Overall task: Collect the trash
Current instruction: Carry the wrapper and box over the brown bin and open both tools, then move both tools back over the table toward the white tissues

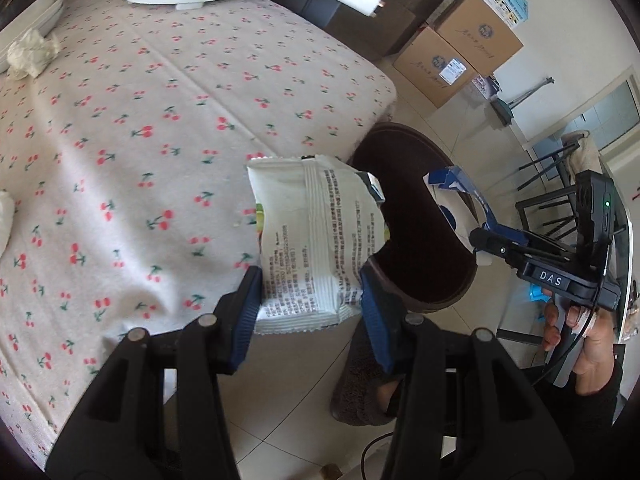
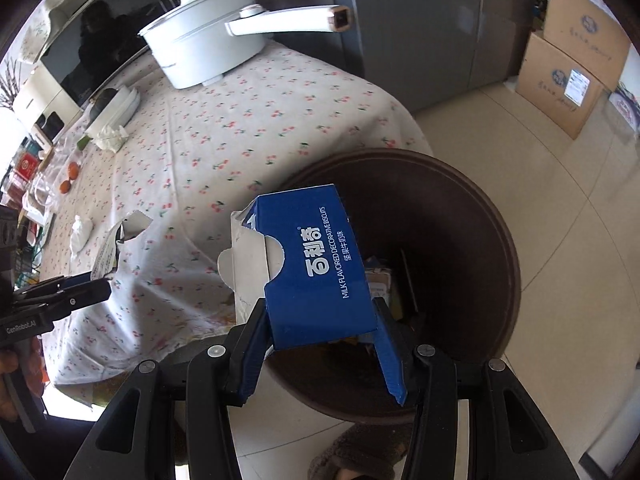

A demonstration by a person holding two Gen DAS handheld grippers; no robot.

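My left gripper [image 1: 310, 296] is shut on a white snack wrapper [image 1: 316, 236] and holds it at the table's edge, next to the brown trash bin [image 1: 424, 264]. My right gripper [image 2: 320, 320] is shut on an opened blue biscuit box [image 2: 316, 268] and holds it over the bin's near rim [image 2: 472, 208]. The bin holds some trash at its bottom. The right gripper with the blue box [image 1: 456, 188] shows in the left wrist view, over the bin. The left gripper with the wrapper [image 2: 116, 248] shows at the left of the right wrist view.
The table has a cherry-print cloth [image 1: 140, 128]. On it stand a white pot with a long handle [image 2: 208, 44], stacked plates [image 2: 116, 112], crumpled tissues [image 1: 32, 54] [image 2: 82, 232] and oranges [image 2: 68, 178]. Cardboard boxes [image 1: 460, 48] sit on the tiled floor beyond. A slippered foot [image 1: 368, 380] is below.
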